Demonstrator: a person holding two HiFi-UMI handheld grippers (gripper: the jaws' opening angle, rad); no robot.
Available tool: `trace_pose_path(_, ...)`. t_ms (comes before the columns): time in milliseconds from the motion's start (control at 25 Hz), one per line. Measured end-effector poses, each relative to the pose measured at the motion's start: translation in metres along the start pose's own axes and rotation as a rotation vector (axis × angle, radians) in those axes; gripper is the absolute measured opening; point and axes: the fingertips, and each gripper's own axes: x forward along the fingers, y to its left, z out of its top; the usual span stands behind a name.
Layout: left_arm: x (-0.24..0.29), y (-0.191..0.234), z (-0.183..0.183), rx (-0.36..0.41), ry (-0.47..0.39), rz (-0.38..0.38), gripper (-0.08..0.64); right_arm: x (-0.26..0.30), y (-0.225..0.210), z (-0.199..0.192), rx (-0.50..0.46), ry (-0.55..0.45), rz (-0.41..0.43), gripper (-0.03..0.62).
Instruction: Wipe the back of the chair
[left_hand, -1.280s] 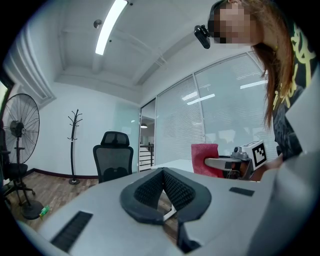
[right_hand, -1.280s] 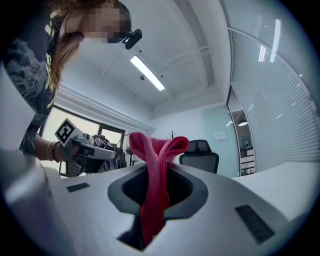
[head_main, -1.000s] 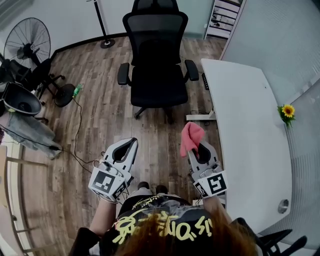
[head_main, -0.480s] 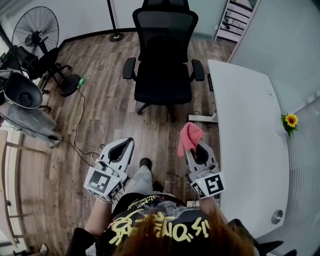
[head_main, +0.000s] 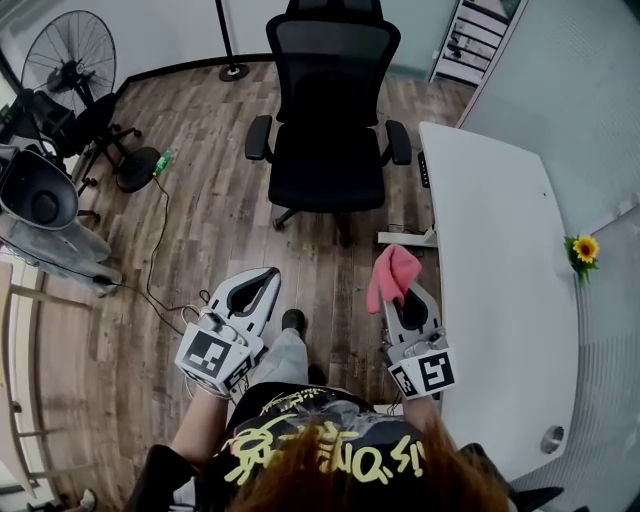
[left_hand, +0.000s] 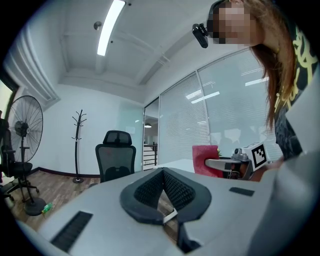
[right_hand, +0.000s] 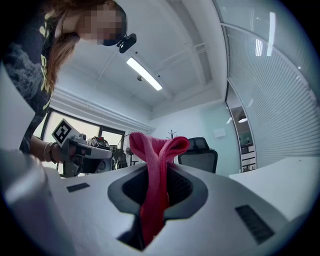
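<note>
Pink, nubbly fabric is clamped between the jaws of the right gripper (head_main: 401, 296): the cloth (head_main: 392, 274) is folded into a loop that stands out past the jaw tips, with its tail hanging down through the throat of the jaws. The left gripper (head_main: 267, 276) is held with its ribbed black pads drawn together at the tips, and nothing is seen between them.

The office chair (head_main: 328, 150) stands straight ahead of both grippers and well apart from them, across a stretch of wood-plank floor (head_main: 210, 230). It is turned seat-first towards the person, so the backrest (head_main: 333, 70) lies on the far side of the seat, upright, with its long axis vertical. The chair sits roughly midway between the two grippers' lines, and neither gripper is clearly nearer; since the cloth is carried on the right, a forward reach angled slightly leftward is judged necessary.

The backrest is seen as a dark mesh panel in a black frame, topped by a headrest, and curved padded armrests flank the seat. A smooth white desk (head_main: 500, 290) lies just to the right of the right gripper.
</note>
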Motion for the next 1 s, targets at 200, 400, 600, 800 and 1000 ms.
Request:
trace_pose_path(200,0.024,0.013,-0.004,-0.01,-0.005,-0.034,-0.006,0.015,-0.014,-0.003,-0.016,0.005,-0.03,0.061)
trace_pose_path(400,0.049,0.037,-0.004,-0.01,-0.005,-0.048,-0.006,0.042,-0.026,-0.008,-0.021,0.017,-0.045,0.061)
trace_pose_path(600,0.074,0.071,0.0,-0.008,-0.007,-0.058,-0.006,0.08,-0.038,-0.012,-0.023,0.019,-0.055,0.061)
trace_pose_path(800,0.096,0.108,0.008,-0.009,-0.012,-0.065,-0.006,0.121,-0.045,-0.017,-0.022,0.023,-0.057,0.061)
trace_pose_path(1000,0.112,0.145,0.014,-0.01,-0.014,-0.072,-0.006,0.162,-0.046,-0.02,-0.029,0.029,-0.051,0.061)
